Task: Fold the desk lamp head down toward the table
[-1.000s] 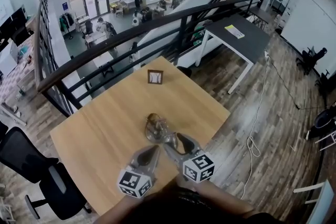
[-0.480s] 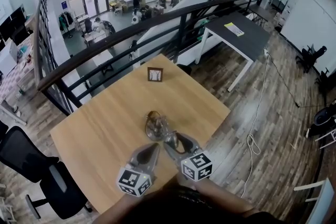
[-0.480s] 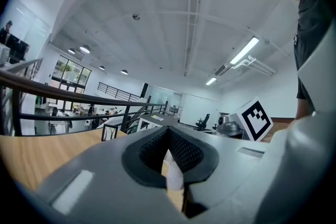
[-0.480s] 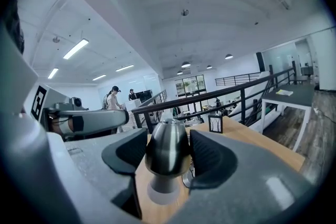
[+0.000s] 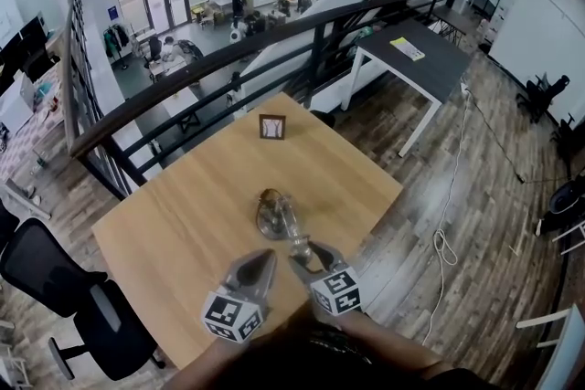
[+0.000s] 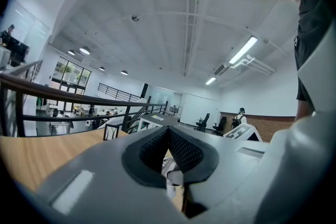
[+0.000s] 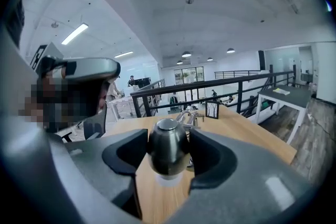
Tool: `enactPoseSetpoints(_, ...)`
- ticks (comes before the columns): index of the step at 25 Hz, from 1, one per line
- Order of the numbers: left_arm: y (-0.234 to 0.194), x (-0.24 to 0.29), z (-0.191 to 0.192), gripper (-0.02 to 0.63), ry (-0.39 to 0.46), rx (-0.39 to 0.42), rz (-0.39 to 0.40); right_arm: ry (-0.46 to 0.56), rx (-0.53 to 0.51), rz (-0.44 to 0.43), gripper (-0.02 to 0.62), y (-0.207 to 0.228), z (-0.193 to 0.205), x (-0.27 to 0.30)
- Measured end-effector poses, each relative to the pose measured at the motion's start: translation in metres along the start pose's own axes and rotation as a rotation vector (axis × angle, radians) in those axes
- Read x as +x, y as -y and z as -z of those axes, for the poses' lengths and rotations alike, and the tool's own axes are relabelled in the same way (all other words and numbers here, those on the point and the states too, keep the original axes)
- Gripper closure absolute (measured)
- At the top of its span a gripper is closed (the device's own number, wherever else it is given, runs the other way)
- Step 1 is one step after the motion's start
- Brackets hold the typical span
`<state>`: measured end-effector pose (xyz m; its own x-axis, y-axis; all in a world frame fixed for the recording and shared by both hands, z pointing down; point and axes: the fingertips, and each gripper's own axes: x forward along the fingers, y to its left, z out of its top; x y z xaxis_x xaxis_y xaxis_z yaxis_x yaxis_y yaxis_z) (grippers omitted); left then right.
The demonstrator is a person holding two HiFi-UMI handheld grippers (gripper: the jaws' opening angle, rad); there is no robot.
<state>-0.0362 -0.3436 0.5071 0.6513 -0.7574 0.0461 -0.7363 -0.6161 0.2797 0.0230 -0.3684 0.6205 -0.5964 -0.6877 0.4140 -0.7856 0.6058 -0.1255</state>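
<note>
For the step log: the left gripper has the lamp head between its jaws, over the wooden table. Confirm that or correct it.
Wrong gripper: the right gripper has the lamp head between its jaws, over the wooden table. Those jaws have just been closing and press on the head. The right gripper view shows it. The left gripper is shut and empty.

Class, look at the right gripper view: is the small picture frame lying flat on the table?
No, the picture frame stands upright on the wooden table, near its far edge.
</note>
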Motion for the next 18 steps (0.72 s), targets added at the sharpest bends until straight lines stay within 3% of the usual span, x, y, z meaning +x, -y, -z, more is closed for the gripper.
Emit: enactPoseSetpoints(18,-0.018,-0.038,0.015,0.604,-0.048,0.009,-0.09,-0.152,-0.14,0.081,0.356,0.012,0.121,0.066)
